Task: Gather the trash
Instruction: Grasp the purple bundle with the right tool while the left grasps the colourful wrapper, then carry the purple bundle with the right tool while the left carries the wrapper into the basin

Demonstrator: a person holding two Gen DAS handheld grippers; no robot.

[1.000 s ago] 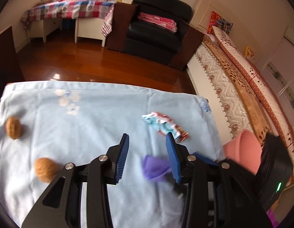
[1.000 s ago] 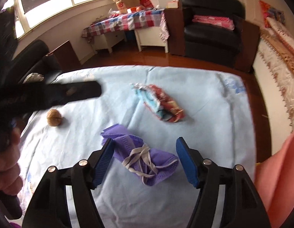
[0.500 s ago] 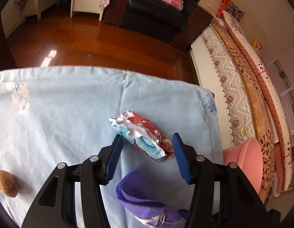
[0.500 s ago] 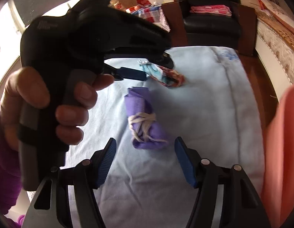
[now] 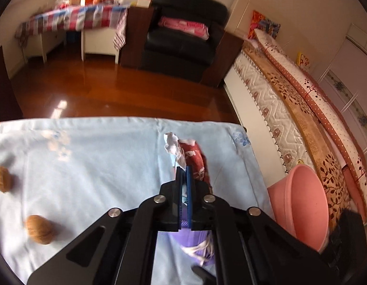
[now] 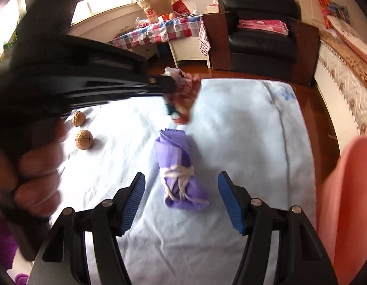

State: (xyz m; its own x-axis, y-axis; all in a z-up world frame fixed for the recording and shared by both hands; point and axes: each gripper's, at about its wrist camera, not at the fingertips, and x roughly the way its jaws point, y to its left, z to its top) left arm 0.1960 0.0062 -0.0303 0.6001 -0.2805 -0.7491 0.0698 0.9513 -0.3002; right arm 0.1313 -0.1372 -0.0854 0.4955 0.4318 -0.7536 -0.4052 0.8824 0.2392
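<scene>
My left gripper [image 5: 183,173] is shut on a crumpled red and white snack wrapper [image 5: 191,156] and holds it above the light blue cloth [image 5: 100,166]. The same wrapper [image 6: 185,95] hangs from that gripper in the right wrist view. A rolled purple face mask with white straps [image 6: 178,173] lies on the cloth, and shows under the left gripper in the left wrist view [image 5: 195,239]. My right gripper [image 6: 182,204] is open and empty, just short of the mask, one finger to each side. A pink bin [image 5: 302,201] stands off the table's right edge.
Two walnuts [image 5: 39,229] [image 5: 1,179] lie on the cloth at the left; they also show in the right wrist view [image 6: 83,139]. A black armchair [image 5: 183,35], a wooden floor and a checked table are beyond. A mattress leans at the right.
My left gripper has shut on the snack wrapper and lifted it off the cloth. My right gripper stays open over the purple mask.
</scene>
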